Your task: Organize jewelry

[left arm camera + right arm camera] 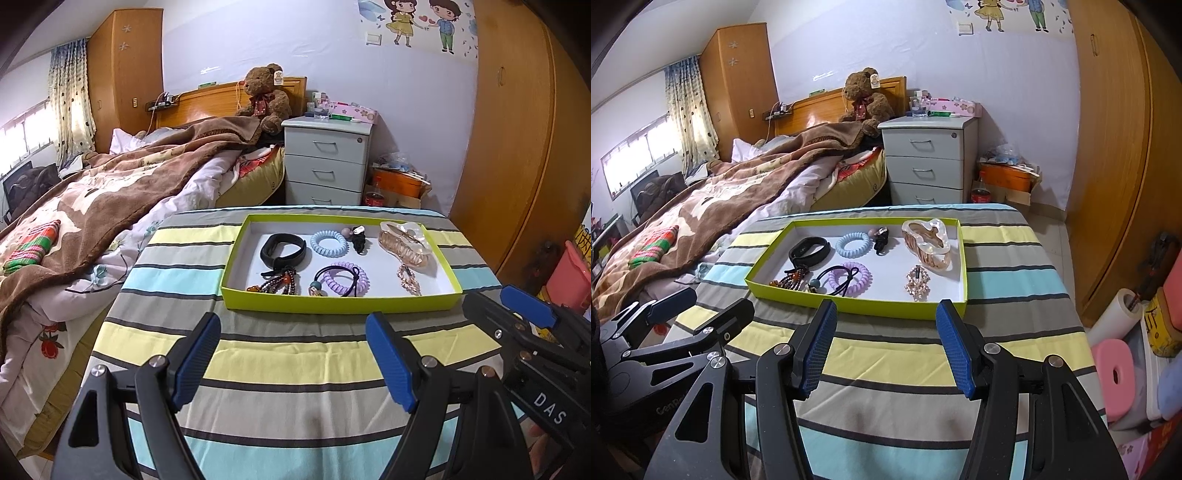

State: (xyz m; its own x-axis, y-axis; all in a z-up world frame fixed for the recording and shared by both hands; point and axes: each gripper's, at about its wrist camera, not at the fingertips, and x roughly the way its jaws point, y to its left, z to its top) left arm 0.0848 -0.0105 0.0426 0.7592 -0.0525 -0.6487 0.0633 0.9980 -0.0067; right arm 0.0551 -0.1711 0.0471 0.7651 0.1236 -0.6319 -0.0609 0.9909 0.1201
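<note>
A lime-green tray (332,303) (849,306) sits on the striped table. In it lie a black wristband (282,251) (809,250), a blue coil hair tie (328,243) (852,244), a purple coil hair tie (341,278) (849,277), a black hair tie with a charm (357,236) (881,238), a beaded bracelet (277,282) (792,278), a pink hair claw (404,242) (929,242) and a rose-gold clip (408,278) (918,282). My left gripper (293,330) and right gripper (884,317) are open and empty, just in front of the tray.
The striped tablecloth (295,365) covers the table. A bed with a brown blanket (110,192) lies left. A grey drawer unit (327,158) stands behind. A wooden wardrobe (517,147) is on the right. A pink stool (1115,373) and boxes sit at lower right.
</note>
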